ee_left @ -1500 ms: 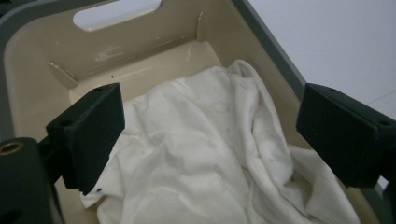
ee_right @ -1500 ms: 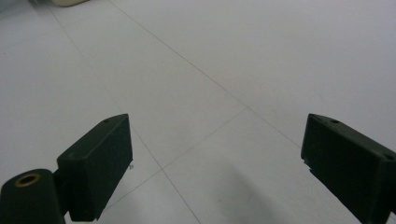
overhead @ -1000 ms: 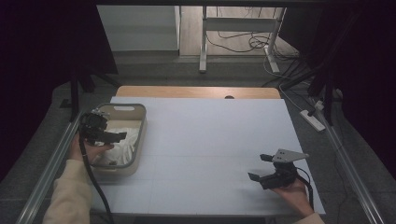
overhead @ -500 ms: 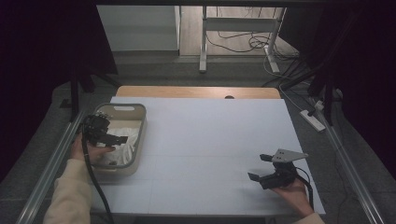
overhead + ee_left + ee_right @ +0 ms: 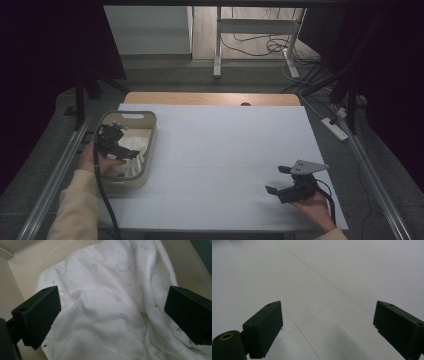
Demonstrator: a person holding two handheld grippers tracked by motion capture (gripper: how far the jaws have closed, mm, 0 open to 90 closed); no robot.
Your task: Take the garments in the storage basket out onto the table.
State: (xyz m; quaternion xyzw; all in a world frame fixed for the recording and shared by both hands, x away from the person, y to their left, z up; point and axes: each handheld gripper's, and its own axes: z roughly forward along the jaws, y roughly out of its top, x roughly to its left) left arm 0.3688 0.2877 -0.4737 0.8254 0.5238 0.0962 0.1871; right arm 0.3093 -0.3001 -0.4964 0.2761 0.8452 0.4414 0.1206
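Fingers of the right gripper (image 5: 278,180) stand spread wide, holding nothing, low over the bare white worktop (image 5: 225,150) at its near right. Farther off at the left, the left gripper (image 5: 131,152) hangs over the beige basket (image 5: 148,150), its fingers (image 5: 37,315) spread wide just above a crumpled white cloth (image 5: 110,305) that lies bunched in folds inside the basket.
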